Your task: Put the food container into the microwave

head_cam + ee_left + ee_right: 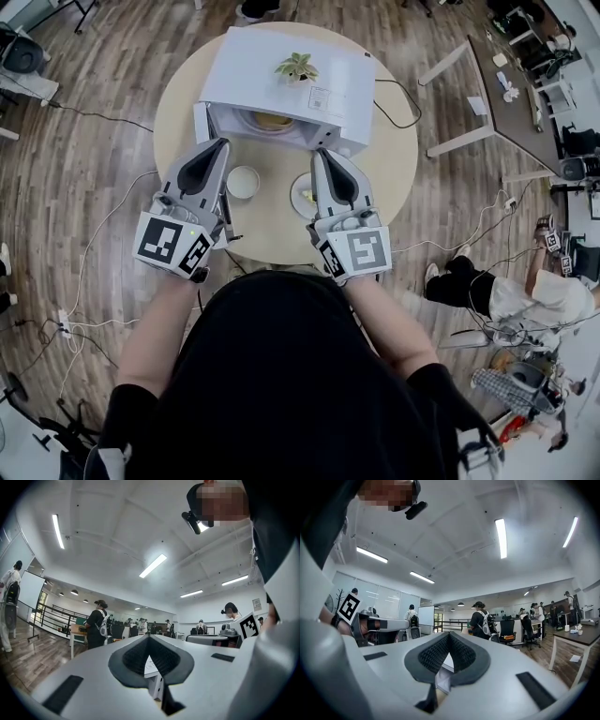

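White plastic and pale wood dominate: a microwave (246, 67) with its front open stands on the round desk (394, 178), just ahead of both jaw tips. The left gripper (222, 143) and the right gripper (319, 152) each have their jaws pressed together at the tips, holding nothing. The food container (302, 197), as I take the shallow round dish with yellowish bits to be, sits just beside the right jaws on their inner side, partly under them. A small white cup (243, 182) lies between the two pairs of jaws, nearer the left. The risk is a pinch on the thin rim alone, tipping the dish and spilling food, or a knock against the opening's edge. Being round, it has no long axis; its mouth faces up.
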Tool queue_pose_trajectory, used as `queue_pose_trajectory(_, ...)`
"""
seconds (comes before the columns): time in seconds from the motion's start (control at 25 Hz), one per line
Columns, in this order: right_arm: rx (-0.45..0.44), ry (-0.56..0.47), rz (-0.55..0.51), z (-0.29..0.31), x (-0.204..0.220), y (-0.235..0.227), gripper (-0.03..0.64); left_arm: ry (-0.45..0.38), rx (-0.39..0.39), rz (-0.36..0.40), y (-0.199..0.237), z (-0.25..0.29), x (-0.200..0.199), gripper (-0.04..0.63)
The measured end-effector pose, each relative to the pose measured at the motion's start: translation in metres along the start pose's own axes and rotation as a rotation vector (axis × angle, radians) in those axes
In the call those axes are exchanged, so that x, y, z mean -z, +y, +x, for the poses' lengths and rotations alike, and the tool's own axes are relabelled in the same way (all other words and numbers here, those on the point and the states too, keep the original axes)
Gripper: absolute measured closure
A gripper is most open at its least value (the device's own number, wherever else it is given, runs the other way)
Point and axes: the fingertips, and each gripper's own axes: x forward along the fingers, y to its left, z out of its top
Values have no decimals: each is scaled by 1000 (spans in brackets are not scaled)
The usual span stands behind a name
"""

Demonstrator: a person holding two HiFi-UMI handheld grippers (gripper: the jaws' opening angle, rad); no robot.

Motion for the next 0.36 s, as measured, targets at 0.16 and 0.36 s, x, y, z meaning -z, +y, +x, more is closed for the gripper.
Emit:
queue_pose_trajectory(0.16,5,11,-8,1,4,-4,601,9,0,-4,0,2,5,577)
queue_pose_trajectory(0.36,9,18,-11,1,5,-8,601,16,0,-8,1,4,7,577)
